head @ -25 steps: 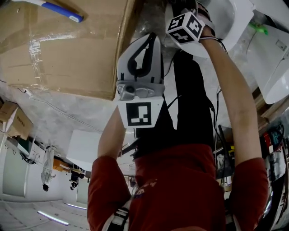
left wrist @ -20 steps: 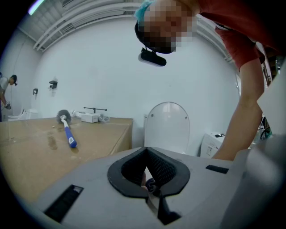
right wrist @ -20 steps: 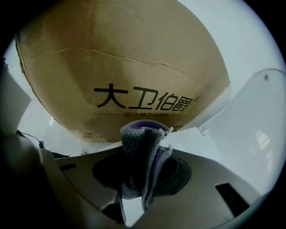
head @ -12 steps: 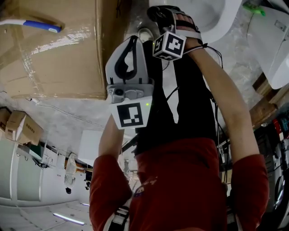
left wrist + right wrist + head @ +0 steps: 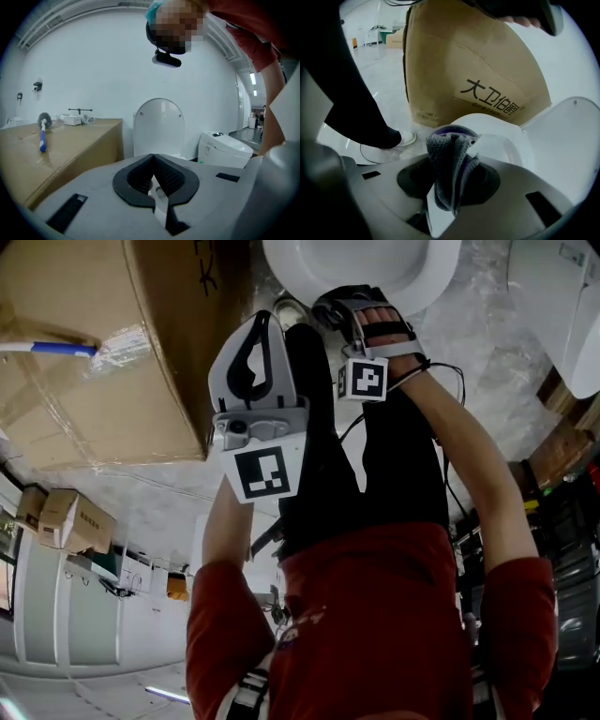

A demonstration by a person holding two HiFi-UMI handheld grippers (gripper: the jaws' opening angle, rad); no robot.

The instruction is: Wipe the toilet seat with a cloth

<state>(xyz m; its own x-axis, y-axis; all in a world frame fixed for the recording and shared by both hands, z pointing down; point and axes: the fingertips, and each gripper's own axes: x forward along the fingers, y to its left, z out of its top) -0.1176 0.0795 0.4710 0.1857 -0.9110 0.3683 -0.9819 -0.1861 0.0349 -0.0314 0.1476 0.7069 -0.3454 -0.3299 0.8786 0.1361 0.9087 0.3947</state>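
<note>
Right gripper [image 5: 459, 164] clamped on a grey knitted cloth [image 5: 446, 154], bunched and sticking out past the jaws, close over the near rim of the white toilet seat [image 5: 485, 123]; contact with the rim not clear from any view. Left gripper [image 5: 153, 159] with jaws pressed together on nothing, held off to the side and aimed at the raised lid [image 5: 158, 123].

For a good wipe, probably best to lower just enough to lay the cloth's fold flat on the rim. Then press lightly and follow the curve of the ring rather than cutting across the bowl. Keep the hard jaw tips off the seat; let only fabric touch. Keep the left gripper clear of the lid.

Around it: a pale, glossy floor [image 5: 377, 79]. Just beside the toilet, a large taped cardboard box [image 5: 473, 65] with a blue-handled toilet brush [image 5: 42, 136] lying on top. On the other side, a second toilet [image 5: 226, 149], with white walls behind.
</note>
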